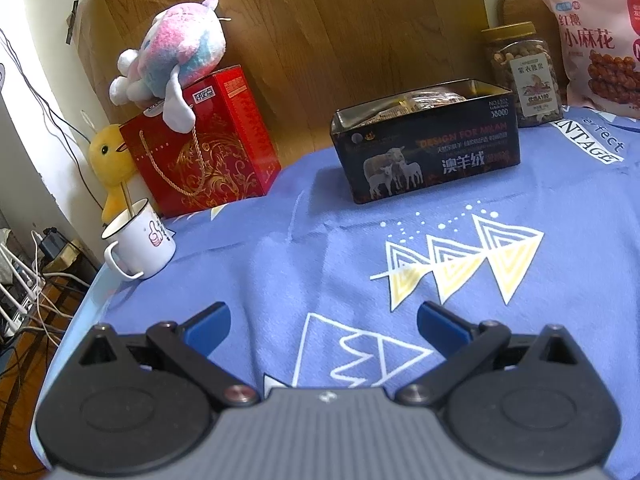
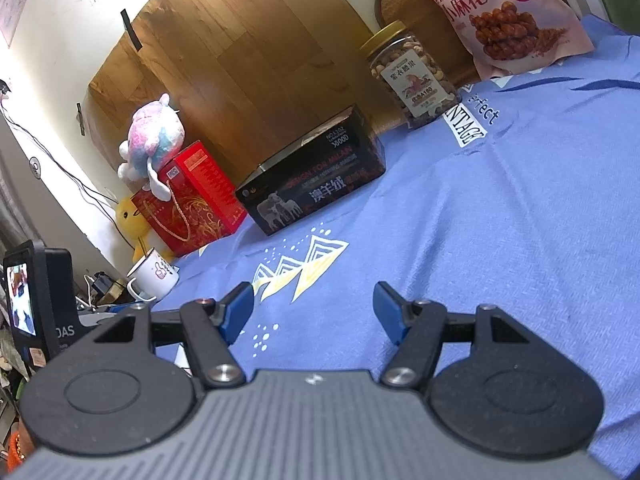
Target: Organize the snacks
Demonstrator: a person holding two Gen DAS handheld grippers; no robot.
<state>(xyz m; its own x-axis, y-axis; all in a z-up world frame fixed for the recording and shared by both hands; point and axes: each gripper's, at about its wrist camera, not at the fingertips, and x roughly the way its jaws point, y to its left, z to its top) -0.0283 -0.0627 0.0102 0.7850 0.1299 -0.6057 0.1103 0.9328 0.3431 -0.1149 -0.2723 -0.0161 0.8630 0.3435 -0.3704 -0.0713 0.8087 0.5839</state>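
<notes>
While both blue-padded grippers, left (image 1: 323,322) and right (image 2: 313,312), hang spread and empty over blue printed cloth (image 1: 280,264), seemingly nearly finished: wrapped snacks already inside open black tin box (image 1: 426,140), clear gold-lidded nut jar (image 1: 520,76) and pink twist-snack bag (image 1: 600,48) behind, still outside.

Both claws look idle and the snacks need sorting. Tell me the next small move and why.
Probably move the right claw toward the nut jar. Both claws are open and empty, the left claw too, and the jar stands outside the open black tin that already holds packets.
</notes>
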